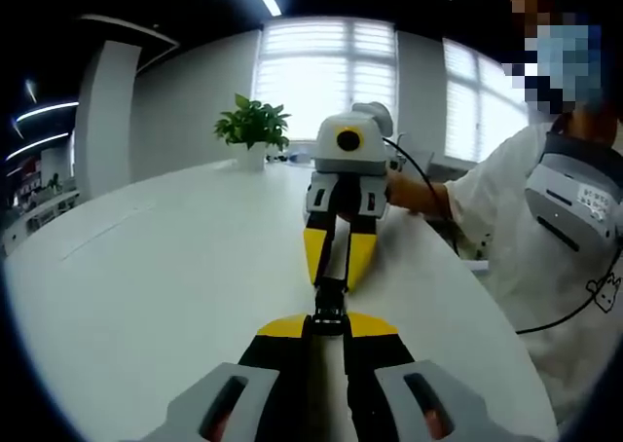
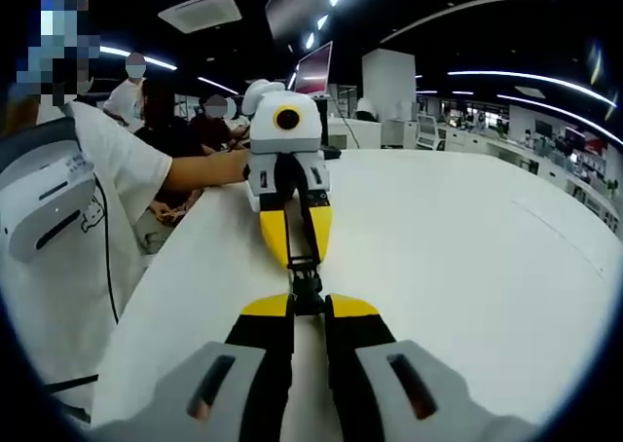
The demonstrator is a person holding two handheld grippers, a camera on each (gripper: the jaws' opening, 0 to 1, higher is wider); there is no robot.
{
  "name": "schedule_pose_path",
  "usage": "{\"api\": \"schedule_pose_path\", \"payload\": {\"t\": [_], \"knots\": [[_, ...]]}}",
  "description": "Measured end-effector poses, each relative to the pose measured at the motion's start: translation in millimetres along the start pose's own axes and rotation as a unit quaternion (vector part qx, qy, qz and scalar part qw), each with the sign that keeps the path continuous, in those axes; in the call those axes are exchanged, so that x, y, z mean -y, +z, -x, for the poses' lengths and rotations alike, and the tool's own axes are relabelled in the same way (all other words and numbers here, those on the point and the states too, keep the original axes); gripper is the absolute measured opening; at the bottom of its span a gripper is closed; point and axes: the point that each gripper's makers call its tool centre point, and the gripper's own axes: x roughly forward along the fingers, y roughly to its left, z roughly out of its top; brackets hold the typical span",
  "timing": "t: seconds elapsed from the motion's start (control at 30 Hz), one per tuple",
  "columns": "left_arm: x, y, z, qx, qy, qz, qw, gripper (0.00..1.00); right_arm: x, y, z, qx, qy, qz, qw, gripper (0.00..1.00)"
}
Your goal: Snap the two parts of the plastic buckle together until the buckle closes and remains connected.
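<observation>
- In the left gripper view, the left gripper comes up from the bottom, and its yellow tips are pressed close on one end of the black buckle.
- The buckle is a small dark thing that sits right between the tips of both grippers, just above the white table.
- The right gripper faces the camera from the far side, and its two yellow fingers are squeezed on the other end of the buckle.
- The two grippers point at each other, tip to tip, with the buckle as a short dark bridge between them.
- The buckle is too small and dark for me to tell if its two parts are clicked together.
- In the right gripper view, the right gripper rises from the bottom with its yellow tips closed on the near end of the buckle.
- The left gripper points down toward it, and its yellow fingers pinch the far end.
- The buckle is held in the air just over the table, near the edge where the person is.
- A person in a white shirt is at the side of the table, and an arm reaches to the back of the far gripper.
- A green plant in a white pot stands on the far side of the table, well apart from the buckle.
- Other people sit farther back in the room.
</observation>
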Motion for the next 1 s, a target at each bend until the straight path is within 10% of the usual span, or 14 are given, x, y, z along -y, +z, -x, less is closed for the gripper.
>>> {"api": "schedule_pose_path", "payload": {"t": [1.0], "knots": [[1.4,-1.9,-13.4,-0.027,-0.001,-0.005,0.9996,0.11,0.4,1.9,-1.0,-0.015,0.008,0.033,0.9993,0.11]]}}
